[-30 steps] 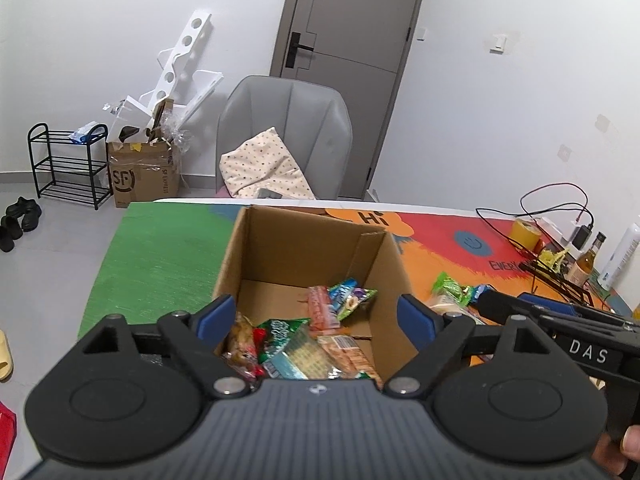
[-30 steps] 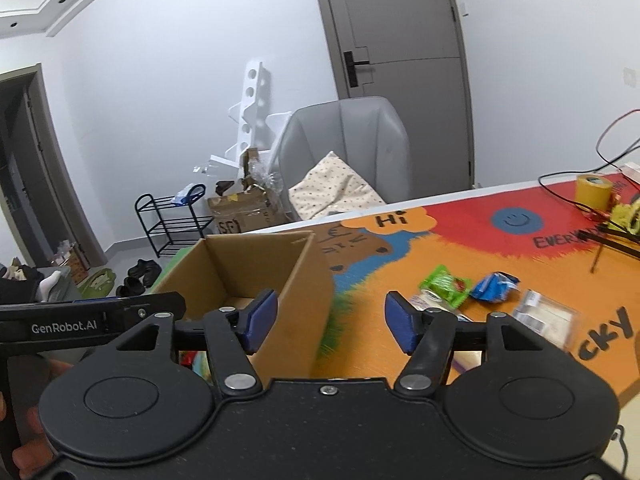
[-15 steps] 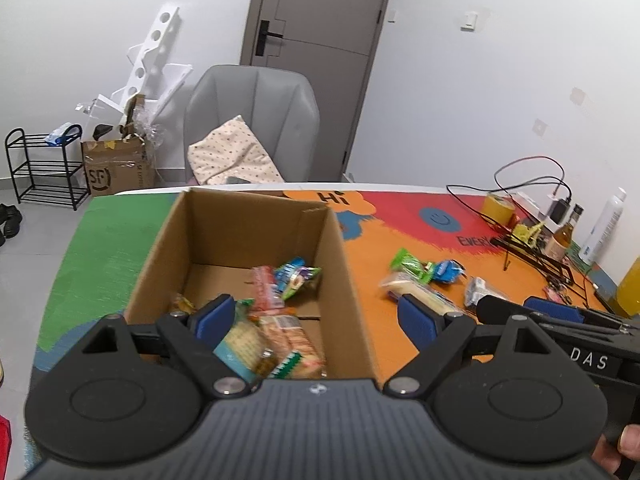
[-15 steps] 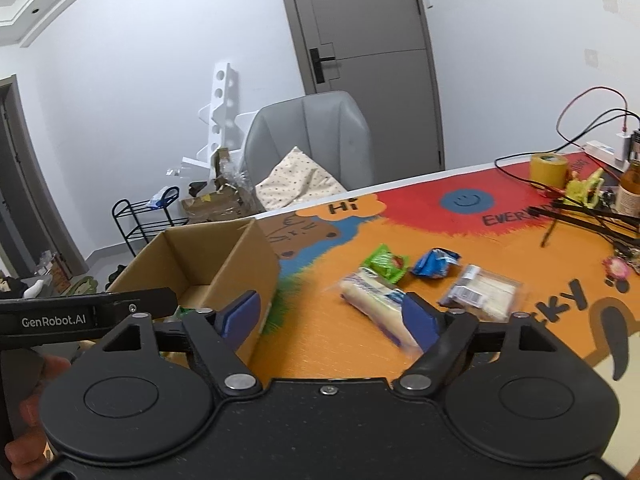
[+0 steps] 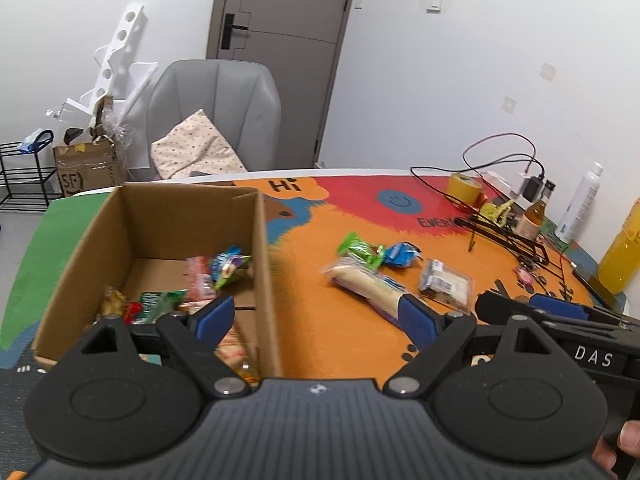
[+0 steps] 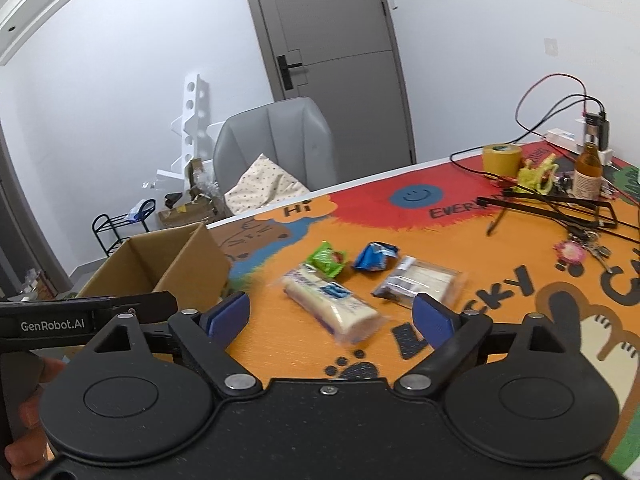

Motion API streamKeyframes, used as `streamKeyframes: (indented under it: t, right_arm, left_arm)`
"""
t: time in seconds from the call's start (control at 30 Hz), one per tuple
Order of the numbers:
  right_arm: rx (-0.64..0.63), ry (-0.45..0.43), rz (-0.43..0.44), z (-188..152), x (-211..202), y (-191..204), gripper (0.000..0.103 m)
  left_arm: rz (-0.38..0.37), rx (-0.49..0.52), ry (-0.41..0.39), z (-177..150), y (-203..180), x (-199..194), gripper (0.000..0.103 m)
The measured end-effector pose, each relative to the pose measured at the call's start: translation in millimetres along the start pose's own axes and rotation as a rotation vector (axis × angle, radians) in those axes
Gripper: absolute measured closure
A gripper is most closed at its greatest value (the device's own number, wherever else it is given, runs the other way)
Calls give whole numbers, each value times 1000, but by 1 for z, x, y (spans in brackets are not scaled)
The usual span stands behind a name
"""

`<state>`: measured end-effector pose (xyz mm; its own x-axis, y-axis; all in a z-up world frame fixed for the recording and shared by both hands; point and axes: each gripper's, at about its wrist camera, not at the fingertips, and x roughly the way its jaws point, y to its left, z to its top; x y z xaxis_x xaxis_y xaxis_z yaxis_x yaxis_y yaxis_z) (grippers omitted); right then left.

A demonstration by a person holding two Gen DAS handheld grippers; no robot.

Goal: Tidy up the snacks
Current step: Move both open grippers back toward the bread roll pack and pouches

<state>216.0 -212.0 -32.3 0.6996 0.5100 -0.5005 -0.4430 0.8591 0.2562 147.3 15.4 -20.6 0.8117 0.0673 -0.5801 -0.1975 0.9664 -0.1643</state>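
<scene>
While some snacks already lie in the cardboard box, the right gripper, empty and opening wide, should next grab the long white pack.

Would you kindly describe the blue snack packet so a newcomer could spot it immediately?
Start at the open cardboard box on the colourful table mat. Four snacks lie loose beside it; the blue packet sits between a green packet and a clear wrapped pack, the only crumpled blue one.
</scene>
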Motion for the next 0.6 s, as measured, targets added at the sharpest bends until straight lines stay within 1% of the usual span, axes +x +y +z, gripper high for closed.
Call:
streamKeyframes:
  t: [0.33,0.6]
  right_arm:
    - [44,-1,-28,-5,-3,-37,14]
    - [70,2,-28,-11,4,-60,14]
  left_arm:
    - [-23,31,25,-4,-32,16,15]
    - [-32,53,48,-7,-52,33,15]
